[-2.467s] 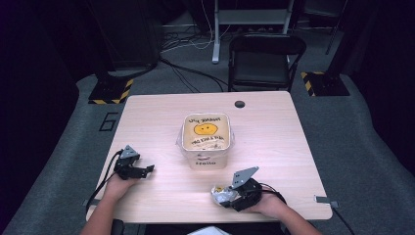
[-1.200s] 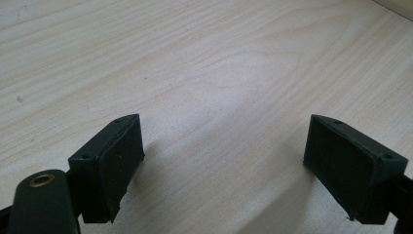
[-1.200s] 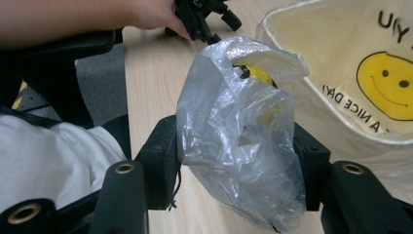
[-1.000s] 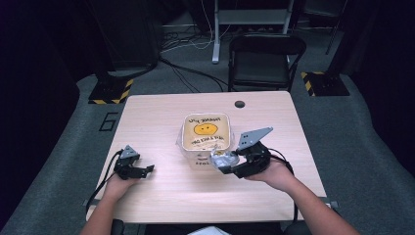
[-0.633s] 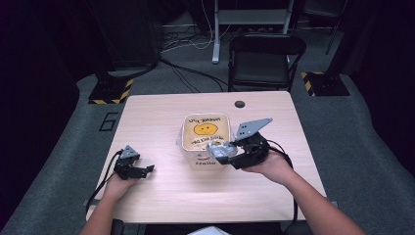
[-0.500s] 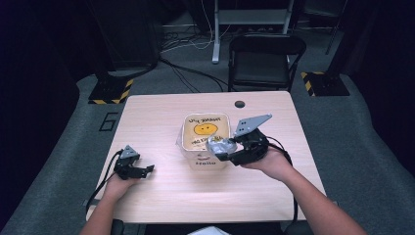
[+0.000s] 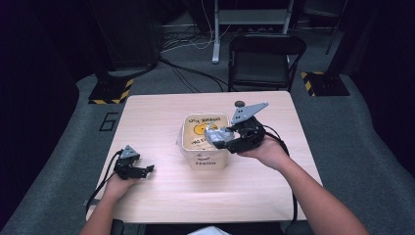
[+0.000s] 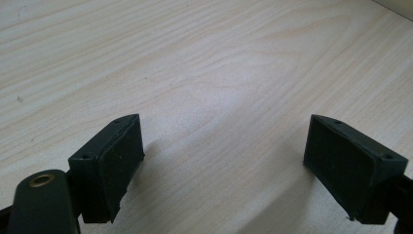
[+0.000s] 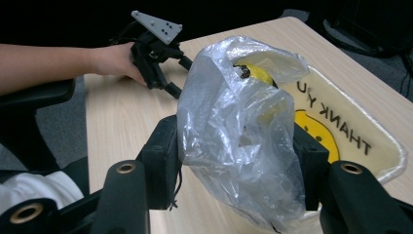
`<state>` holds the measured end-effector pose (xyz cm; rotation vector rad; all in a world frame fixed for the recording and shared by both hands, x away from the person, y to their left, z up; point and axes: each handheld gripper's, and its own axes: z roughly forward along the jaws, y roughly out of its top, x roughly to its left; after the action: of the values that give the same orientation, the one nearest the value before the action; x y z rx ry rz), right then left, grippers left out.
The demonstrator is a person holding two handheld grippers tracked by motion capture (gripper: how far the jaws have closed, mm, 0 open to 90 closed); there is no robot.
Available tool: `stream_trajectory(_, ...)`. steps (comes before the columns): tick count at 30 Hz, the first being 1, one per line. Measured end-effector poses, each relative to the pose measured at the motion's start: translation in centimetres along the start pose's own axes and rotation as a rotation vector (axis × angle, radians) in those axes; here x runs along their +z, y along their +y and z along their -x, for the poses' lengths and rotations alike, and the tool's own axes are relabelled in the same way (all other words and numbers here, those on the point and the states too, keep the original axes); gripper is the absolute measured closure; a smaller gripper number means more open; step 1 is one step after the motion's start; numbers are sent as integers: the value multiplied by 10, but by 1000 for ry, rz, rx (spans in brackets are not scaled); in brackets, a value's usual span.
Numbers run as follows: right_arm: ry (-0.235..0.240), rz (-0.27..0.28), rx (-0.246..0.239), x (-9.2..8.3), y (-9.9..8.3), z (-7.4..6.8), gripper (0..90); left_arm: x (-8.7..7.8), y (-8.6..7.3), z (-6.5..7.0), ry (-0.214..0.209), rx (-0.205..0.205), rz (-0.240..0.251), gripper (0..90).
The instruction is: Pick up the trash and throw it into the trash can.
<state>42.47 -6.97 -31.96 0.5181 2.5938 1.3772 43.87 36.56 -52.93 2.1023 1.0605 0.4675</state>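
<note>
Right gripper (image 9: 234, 170) risen over "THANK YOU" bin (image 9: 384, 146), fingers pinching plastic bag (image 9: 238, 141), left gripper (image 8: 238, 165) fingers spread.

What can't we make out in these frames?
- Contents of the plastic bag, right gripper view: crinkled film hides them; a yellow patch shows through.
- Bin interior, high view: the bag and right gripper cover part.
- Small dark thing on the table, high view: too small.

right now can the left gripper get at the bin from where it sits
Probably yes. The left gripper rests open on the table, and bare wood lies between it and the bin. The right gripper, holding a crumpled plastic bag, is over the bin's far side.
</note>
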Motion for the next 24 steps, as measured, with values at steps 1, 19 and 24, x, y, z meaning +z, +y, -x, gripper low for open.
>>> stream_trajectory(1,-2,-1,2,1,1,2,473,0,0,0,0,0,0,142)
stream_trajectory(19,-35,13,25,28,8,25,473,0,0,0,0,2,-1,142)
stream_trajectory(24,-37,5,27,37,7,30,473,0,0,0,-1,1,0,142)
